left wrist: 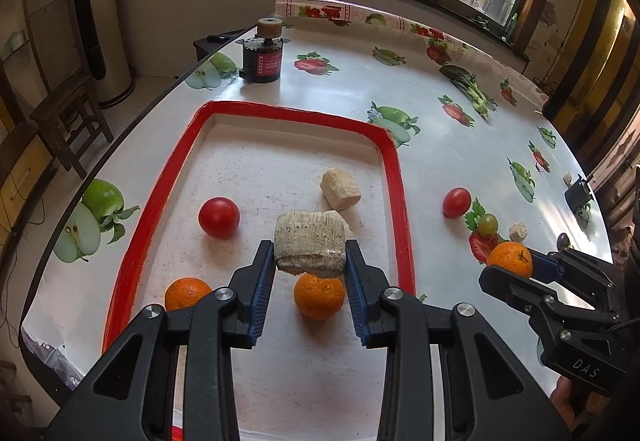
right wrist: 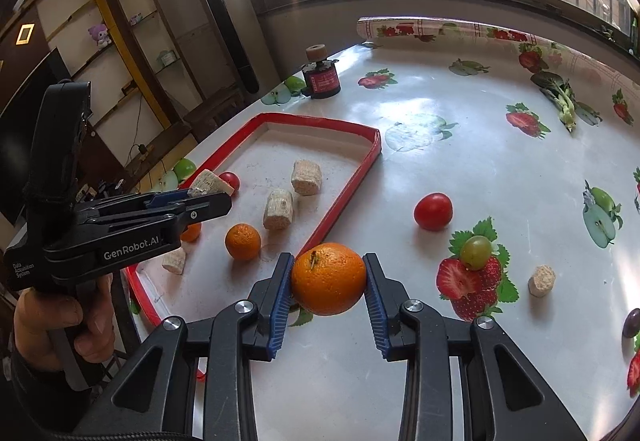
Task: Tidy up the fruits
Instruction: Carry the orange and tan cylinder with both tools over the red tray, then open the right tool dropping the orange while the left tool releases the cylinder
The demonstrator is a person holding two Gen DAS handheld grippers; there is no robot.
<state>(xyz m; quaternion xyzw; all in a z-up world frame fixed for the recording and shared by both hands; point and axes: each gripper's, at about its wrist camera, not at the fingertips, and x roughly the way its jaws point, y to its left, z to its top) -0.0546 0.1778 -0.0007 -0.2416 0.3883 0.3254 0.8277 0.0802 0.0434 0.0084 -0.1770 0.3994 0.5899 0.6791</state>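
My left gripper [left wrist: 310, 257] is shut on a pale corn-cob piece [left wrist: 310, 249] and holds it above the red-rimmed tray [left wrist: 396, 177]. In the tray lie a red tomato [left wrist: 219, 217], two oranges [left wrist: 319, 296] [left wrist: 187, 293] and more cob pieces [left wrist: 341, 188]. My right gripper [right wrist: 328, 279] is shut on an orange [right wrist: 328, 278], just right of the tray's rim [right wrist: 340, 197]. On the table to the right lie a tomato [right wrist: 433, 210], a green grape [right wrist: 475, 252], a cob piece [right wrist: 541, 280] and a dark grape [right wrist: 632, 323].
A black and red motor-like cylinder [left wrist: 262, 59] stands at the table's far left edge. A leafy green vegetable [left wrist: 468, 85] lies far right. The fruit-print tablecloth [left wrist: 440, 145] has a rolled end at the back. A small black clip [left wrist: 578, 193] sits at the right edge.
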